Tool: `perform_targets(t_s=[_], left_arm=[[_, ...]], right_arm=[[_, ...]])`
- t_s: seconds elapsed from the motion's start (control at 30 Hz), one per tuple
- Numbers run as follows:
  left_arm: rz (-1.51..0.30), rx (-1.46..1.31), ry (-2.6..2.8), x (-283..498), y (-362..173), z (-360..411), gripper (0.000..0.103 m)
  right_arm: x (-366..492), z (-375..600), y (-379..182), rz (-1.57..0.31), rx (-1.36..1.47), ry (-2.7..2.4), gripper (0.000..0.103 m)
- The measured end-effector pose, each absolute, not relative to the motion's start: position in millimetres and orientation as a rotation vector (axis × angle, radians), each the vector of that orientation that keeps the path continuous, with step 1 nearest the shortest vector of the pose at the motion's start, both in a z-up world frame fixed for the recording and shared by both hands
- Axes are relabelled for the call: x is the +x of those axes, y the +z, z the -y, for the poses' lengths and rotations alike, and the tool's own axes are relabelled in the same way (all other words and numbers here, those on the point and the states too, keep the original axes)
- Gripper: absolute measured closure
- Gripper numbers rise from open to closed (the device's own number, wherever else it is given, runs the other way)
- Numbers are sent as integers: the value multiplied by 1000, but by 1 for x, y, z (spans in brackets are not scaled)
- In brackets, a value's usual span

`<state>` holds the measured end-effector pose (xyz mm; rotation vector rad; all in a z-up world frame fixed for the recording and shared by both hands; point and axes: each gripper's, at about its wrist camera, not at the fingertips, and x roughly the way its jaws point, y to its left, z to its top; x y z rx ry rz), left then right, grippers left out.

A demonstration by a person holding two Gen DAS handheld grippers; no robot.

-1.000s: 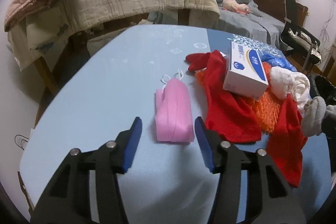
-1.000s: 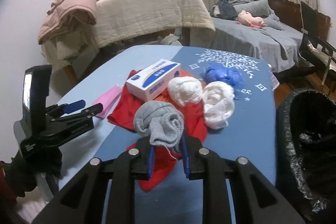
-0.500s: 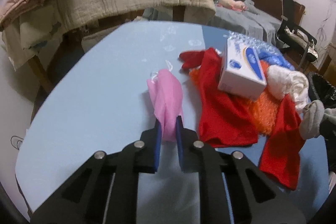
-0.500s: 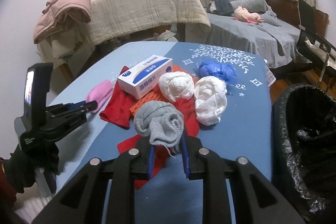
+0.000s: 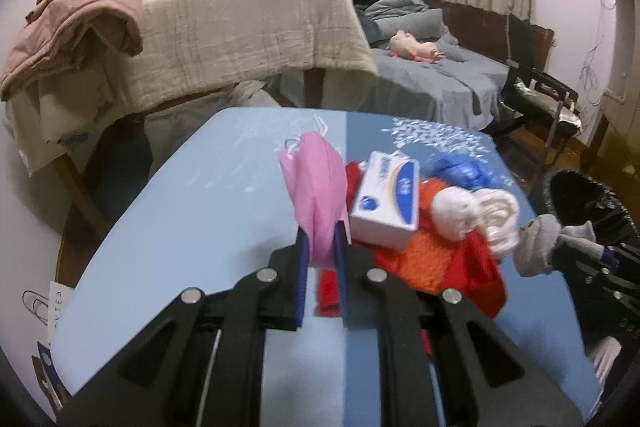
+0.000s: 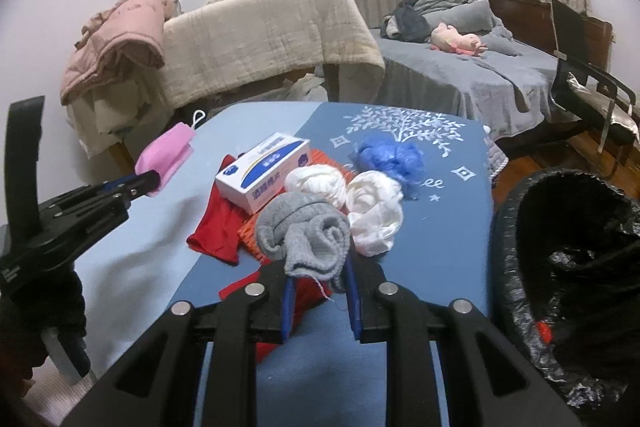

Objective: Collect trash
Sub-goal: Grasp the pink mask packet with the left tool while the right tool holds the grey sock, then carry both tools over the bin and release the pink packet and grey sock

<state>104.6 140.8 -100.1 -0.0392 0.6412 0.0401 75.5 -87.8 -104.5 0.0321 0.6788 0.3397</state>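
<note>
The left gripper [image 5: 322, 243] was closed on the pink mask [image 5: 316, 179], which stood up clear of the blue table [image 5: 192, 227]. The right gripper [image 6: 318, 287] was also clamped, on the grey sock [image 6: 304, 231], held above the table. From that sock, the white box [image 6: 262, 171] lay at 11 o'clock on the red cloth [image 6: 218, 227], the two white bundles [image 6: 372, 203] at 1 o'clock, and the black bin bag [image 6: 568, 259] at 3 o'clock beside the table.

light: dim, even indoor | shadows: soft | blur: slight | edges: fisheye-bent, dark corners
</note>
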Motion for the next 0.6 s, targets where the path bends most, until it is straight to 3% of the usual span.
perform_targets(t_s=[0.6], left_arm=[[-602, 13, -158, 112, -79, -58, 91]], right_arm=[[70, 165, -84, -621, 78, 166, 82]])
